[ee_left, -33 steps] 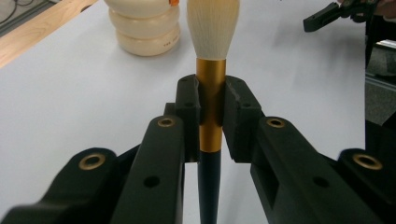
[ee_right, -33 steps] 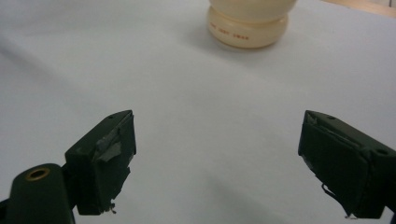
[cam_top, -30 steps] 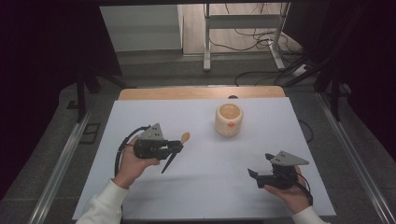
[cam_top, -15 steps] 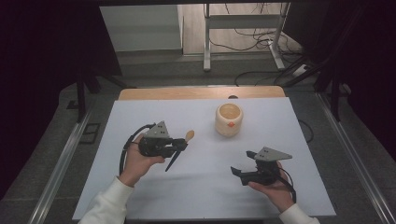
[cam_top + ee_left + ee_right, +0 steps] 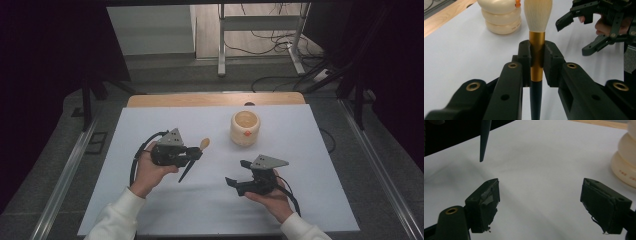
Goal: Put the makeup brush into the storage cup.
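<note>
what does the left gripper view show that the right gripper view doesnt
Left gripper view alone: the left gripper shut on the brush, clamped at its gold ferrule, with the cream bristle head above, and the right gripper in a hand farther off, jaws apart.

Right gripper view alone: the right gripper's own pads close up, wide apart with nothing between them; they have just been closing a little. The brush's dark pointed handle end hangs at upper left.

Both: the white table cover and the cream ribbed pot, plus some part of the brush.

Cream-bristled brush (image 5: 537,15) with gold ferrule and dark blue-green handle, cream ribbed pot (image 5: 245,128) with orange knob, white table sheet (image 5: 150,125), black grippers.
</note>
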